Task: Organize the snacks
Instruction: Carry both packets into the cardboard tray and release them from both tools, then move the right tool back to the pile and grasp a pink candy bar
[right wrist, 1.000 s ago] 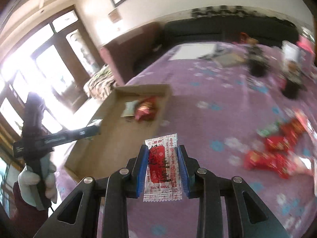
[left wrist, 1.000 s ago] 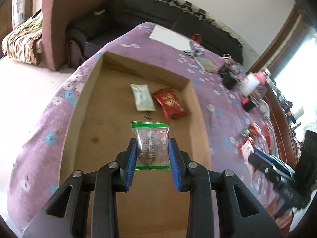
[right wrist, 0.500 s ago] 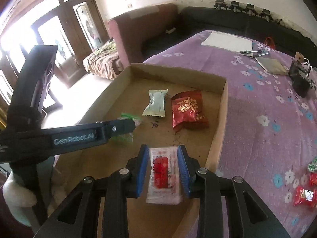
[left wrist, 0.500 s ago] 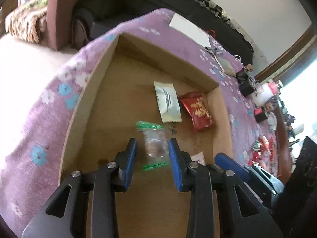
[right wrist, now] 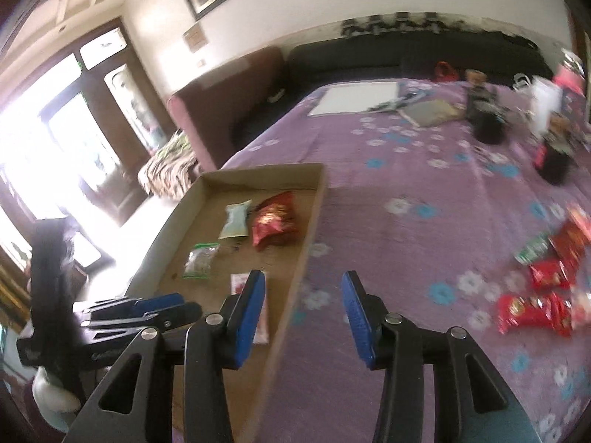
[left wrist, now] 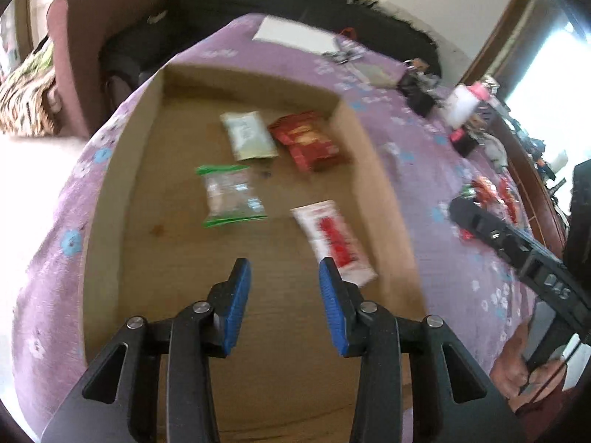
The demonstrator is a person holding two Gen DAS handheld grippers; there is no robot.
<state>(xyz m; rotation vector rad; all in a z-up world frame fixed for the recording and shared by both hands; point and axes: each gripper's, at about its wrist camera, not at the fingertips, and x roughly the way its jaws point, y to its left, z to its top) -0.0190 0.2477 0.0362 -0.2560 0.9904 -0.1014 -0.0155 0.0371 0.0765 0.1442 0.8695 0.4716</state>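
Note:
A shallow cardboard box (left wrist: 380, 199) (right wrist: 312, 221) lies on the purple flowered cloth. In it lie a clear green-edged packet (left wrist: 231, 193) (right wrist: 201, 258), a white-and-red packet (left wrist: 334, 236) (right wrist: 240, 282), a pale green packet (left wrist: 247, 134) (right wrist: 236, 219) and a red packet (left wrist: 306, 140) (right wrist: 275, 221). My left gripper (left wrist: 284, 271) is open and empty above the box's near part. My right gripper (right wrist: 303, 282) is open and empty over the box's right wall and the cloth. Several red and green snacks (right wrist: 543, 288) lie loose on the cloth at the right.
A white sheet (right wrist: 354, 99), a notebook (right wrist: 430, 110), black items (right wrist: 487, 125) and a white bottle (left wrist: 463, 105) stand at the table's far side. A dark sofa (right wrist: 388, 59) and an armchair (left wrist: 85, 48) lie beyond. The right gripper's arm (left wrist: 517, 243) shows right of the box.
Both grippers opened and let go: the green-edged packet and the white-and-red packet now lie in the box. Both grippers have drawn back; the right one swung right toward the cloth.

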